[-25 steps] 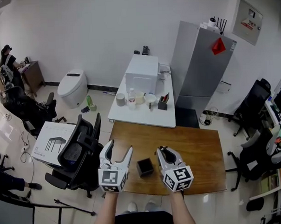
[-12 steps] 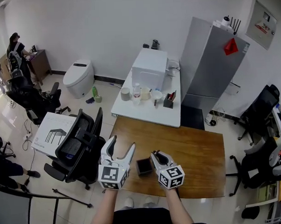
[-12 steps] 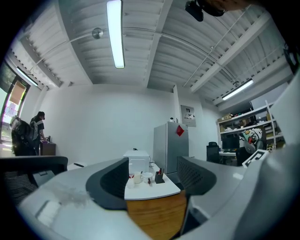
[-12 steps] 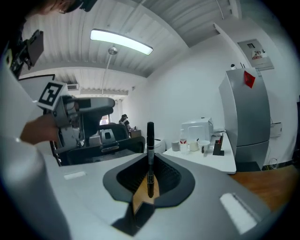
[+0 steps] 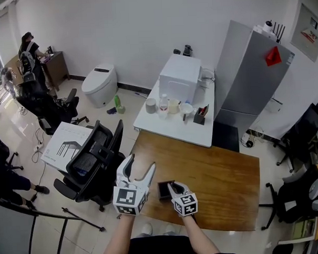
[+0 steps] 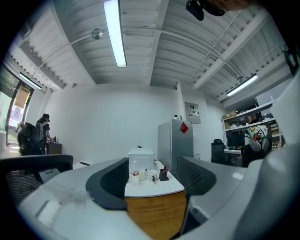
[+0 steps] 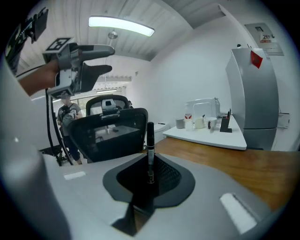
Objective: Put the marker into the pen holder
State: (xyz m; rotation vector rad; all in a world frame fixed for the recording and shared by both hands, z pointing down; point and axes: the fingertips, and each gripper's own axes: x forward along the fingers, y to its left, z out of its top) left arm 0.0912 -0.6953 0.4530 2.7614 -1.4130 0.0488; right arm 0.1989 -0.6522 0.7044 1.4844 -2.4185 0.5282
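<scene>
In the right gripper view a black marker point(image 7: 150, 140) stands upright between the jaws of my right gripper point(image 7: 150, 174), which is shut on its lower end. In the head view the right gripper point(image 5: 171, 187) hangs right beside the small black square pen holder point(image 5: 164, 190), which sits near the front edge of the wooden table point(image 5: 219, 174). The marker is too small to make out there. My left gripper point(image 5: 140, 164) is left of the holder with its jaws spread and nothing between them. The left gripper view shows only its own gripper point(image 6: 153, 197) open over the table.
Behind the wooden table stands a white table point(image 5: 174, 123) with a white box, cups, a bottle and a black desk stand. A grey refrigerator point(image 5: 249, 78) is at the back right. Black office chairs point(image 5: 92, 163) crowd the left side, and another chair point(image 5: 301, 138) is at the right.
My right gripper has moved left with the marker, from beside the pen holder to right up against it. The left gripper has kept its place, open. The head view has shifted.
</scene>
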